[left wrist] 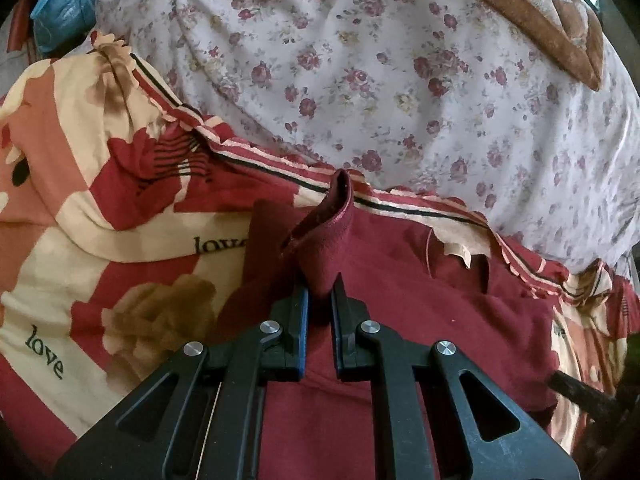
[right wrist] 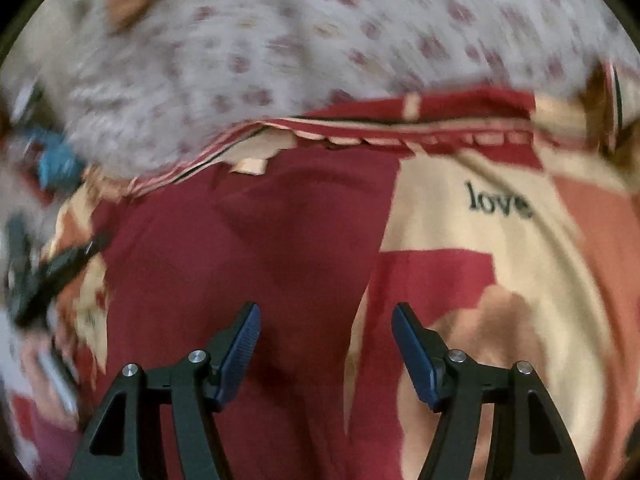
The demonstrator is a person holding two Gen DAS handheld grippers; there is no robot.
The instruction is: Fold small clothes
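A dark red garment (left wrist: 420, 312) lies spread on a red, cream and orange "love" bedsheet (left wrist: 100, 248). My left gripper (left wrist: 320, 280) is shut on a hemmed edge of the garment, which stands up in a fold above the fingers. In the right wrist view the same garment (right wrist: 248, 240) lies flat on the bedsheet (right wrist: 500, 248). My right gripper (right wrist: 326, 316) is open and empty just above the garment's right edge. The left gripper (right wrist: 52, 272) shows as a blurred black shape at the left of that view.
A white quilt with small red flowers (left wrist: 400, 80) is bunched behind the garment. A brown patterned cushion (left wrist: 552, 28) lies at the far right. A blue bag (left wrist: 64, 8) sits at the far left. The right wrist view is motion-blurred.
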